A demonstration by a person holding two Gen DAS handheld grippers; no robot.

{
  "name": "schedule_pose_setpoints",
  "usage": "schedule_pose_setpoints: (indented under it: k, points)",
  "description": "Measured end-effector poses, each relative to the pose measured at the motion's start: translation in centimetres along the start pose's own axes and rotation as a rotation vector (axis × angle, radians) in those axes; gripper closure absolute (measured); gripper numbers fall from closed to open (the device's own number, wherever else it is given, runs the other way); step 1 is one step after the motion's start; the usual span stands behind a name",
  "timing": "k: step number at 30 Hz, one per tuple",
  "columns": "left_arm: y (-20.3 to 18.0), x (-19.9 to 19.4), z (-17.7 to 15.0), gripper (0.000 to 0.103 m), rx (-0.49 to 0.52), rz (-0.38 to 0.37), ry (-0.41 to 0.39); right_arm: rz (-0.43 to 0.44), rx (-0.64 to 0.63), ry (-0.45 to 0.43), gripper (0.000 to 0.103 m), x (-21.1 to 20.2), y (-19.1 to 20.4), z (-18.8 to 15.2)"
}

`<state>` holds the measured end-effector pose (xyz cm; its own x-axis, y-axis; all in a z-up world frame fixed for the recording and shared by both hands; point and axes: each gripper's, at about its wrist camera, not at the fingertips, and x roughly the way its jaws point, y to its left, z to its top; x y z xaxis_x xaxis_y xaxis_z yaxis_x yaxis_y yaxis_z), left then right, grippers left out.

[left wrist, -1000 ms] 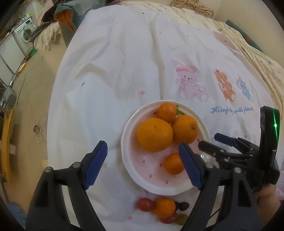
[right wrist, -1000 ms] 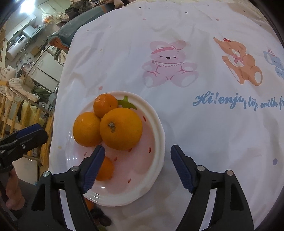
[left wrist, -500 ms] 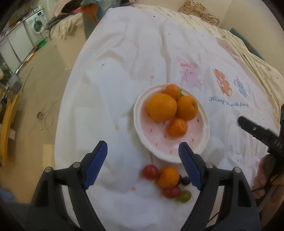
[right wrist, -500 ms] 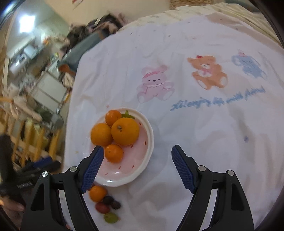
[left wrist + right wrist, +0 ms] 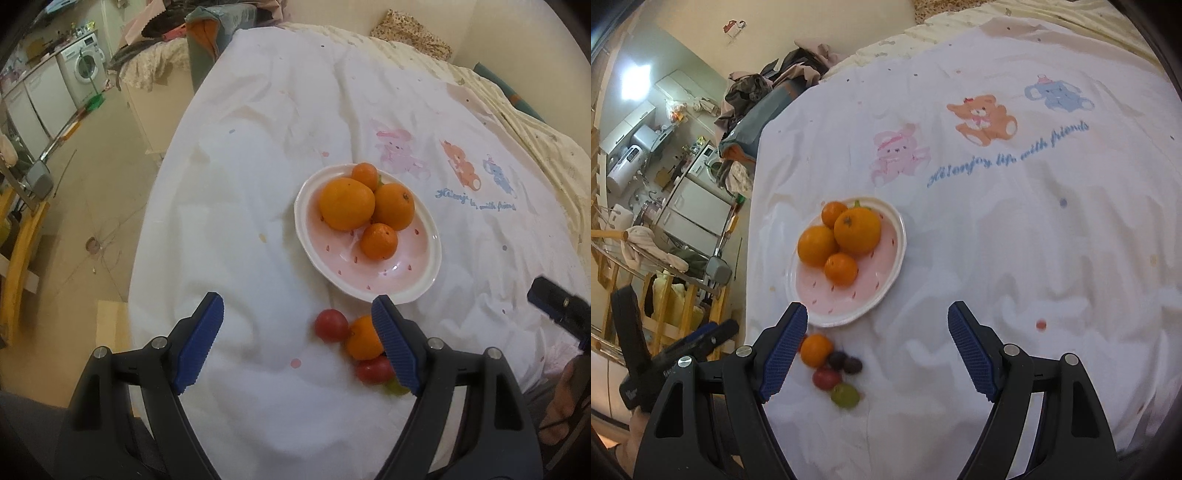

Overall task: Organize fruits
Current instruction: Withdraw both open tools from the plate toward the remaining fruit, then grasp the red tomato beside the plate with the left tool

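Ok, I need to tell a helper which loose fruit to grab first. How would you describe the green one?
Find the white plate of oranges on the cartoon-printed sheet. Just off its near rim lies a small cluster of loose fruit on the cloth. The green grape is the piece farthest from the plate, the only green one beside an orange, red and dark pieces.

A plate [image 5: 424,291] sits on the cloth-covered table [image 5: 258,166], left of centre in the right wrist view. Four oranges [image 5: 346,203] lie in its far half, touching one another. On the cloth just near of the plate lies a cluster: a small orange [image 5: 815,349], two tomatoes [image 5: 331,325], two grapes [image 5: 845,362] and one more fruit [image 5: 845,395] nearest of all. Printed animals [image 5: 982,119] lie far right of the plate.
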<state>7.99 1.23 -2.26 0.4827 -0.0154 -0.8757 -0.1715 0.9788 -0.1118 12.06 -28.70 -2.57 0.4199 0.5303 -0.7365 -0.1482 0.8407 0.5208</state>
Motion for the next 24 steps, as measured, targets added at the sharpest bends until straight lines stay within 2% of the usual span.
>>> schedule_pose_setpoints:
  k: [4, 9, 17, 24]
  points:
    - [-0.3, 0.6, -0.3, 0.023, 0.010, 0.011, 0.017, -0.004, 0.012, 0.007, 0.022, -0.2, 0.2, -1.1]
    - [-0.2, 2.1, -0.8, 0.023, -0.021, 0.019, 0.079, -0.029, 0.004, 0.009, 0.022, 0.2, 0.7, -1.8]
    - [0.1, 2.4, -0.8, 0.023, -0.034, 0.018, 0.079, -0.041, 0.010, 0.034, 0.022, 1.2, 0.7, -2.0]
    - [0.9, 3.9, -0.5, 0.028, -0.105, 0.002, 0.106, -0.016, 0.061, 0.064, 0.022, 2.3, 0.3, -1.9]
